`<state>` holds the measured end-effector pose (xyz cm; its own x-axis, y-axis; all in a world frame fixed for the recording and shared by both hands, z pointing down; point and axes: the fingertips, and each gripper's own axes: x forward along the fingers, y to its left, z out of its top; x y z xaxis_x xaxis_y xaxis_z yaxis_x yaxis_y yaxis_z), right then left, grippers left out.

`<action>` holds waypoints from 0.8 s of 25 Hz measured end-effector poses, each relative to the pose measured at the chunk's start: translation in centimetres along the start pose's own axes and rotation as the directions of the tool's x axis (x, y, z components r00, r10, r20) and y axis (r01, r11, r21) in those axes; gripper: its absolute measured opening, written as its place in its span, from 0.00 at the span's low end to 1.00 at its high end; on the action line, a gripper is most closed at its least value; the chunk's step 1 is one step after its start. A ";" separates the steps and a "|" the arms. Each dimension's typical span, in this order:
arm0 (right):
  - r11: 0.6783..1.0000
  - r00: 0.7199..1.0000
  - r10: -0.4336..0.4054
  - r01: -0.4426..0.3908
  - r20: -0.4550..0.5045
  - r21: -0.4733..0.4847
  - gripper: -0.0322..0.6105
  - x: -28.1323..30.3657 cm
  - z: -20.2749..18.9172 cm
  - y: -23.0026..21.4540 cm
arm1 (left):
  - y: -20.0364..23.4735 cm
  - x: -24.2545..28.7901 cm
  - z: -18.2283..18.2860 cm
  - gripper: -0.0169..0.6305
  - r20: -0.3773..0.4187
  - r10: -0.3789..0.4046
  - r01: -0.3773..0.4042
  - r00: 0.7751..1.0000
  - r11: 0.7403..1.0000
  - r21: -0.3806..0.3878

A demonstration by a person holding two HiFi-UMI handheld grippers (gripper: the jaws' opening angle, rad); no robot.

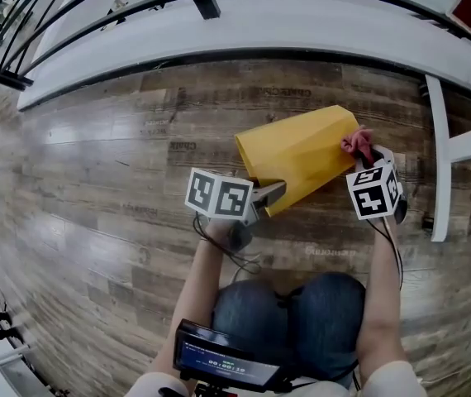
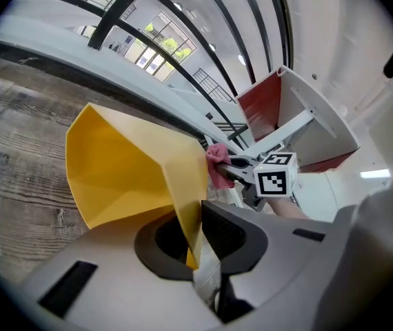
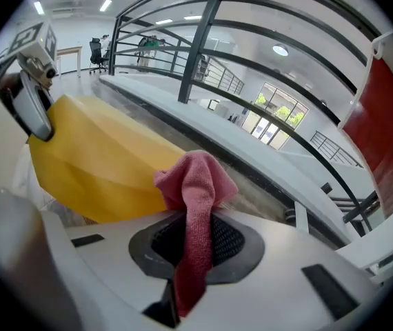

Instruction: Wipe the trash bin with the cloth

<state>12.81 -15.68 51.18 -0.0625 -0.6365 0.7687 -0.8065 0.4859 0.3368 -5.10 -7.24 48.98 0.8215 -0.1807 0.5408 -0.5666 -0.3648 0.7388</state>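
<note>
A yellow faceted trash bin [image 1: 302, 154] is held tipped on its side above the wooden floor. My left gripper [image 1: 260, 197] is shut on the bin's rim [image 2: 189, 212] at its open end, the thin yellow wall pinched between the jaws. My right gripper [image 1: 369, 157] is shut on a pink cloth [image 3: 196, 205], whose bunched end [image 1: 356, 143] rests against the bin's closed end. In the left gripper view the pink cloth [image 2: 217, 163] shows just past the bin's edge, with the right gripper [image 2: 241, 167] behind it. The yellow bin [image 3: 93, 167] fills the left of the right gripper view.
A white curved ledge [image 1: 244, 23] with black railing runs along the far side. A white post [image 1: 438, 164] stands at the right. The person's knees [image 1: 293, 313] in jeans are below the grippers. Wooden floor [image 1: 95, 180] stretches to the left.
</note>
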 end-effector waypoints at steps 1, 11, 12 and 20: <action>1.000 1.000 0.003 -0.003 0.026 0.004 0.12 -0.8 0.8 0.1 | 0.0 0.0 0.1 0.08 0.001 0.004 -0.004 1.000 1.000 0.002; 0.935 0.933 0.295 -0.237 0.205 -0.265 0.12 -4.7 9.0 10.3 | 0.4 -0.3 0.3 0.08 0.005 0.021 -0.021 1.000 1.000 0.010; 0.925 0.935 0.302 -0.241 0.186 -0.293 0.12 -4.1 8.8 11.0 | 0.6 -0.3 0.2 0.08 0.003 0.028 -0.028 1.000 0.999 0.023; 0.917 0.929 0.330 -0.274 0.167 -0.288 0.12 -3.0 8.9 11.7 | 0.8 -0.3 -0.7 0.11 0.118 -0.054 0.027 0.992 0.974 0.224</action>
<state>-1.72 -13.43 47.97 -0.4227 -0.5310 0.7344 -0.5534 0.7930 0.2549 -5.88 -6.84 49.68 0.8528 -0.2673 0.4486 -0.5159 -0.5647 0.6442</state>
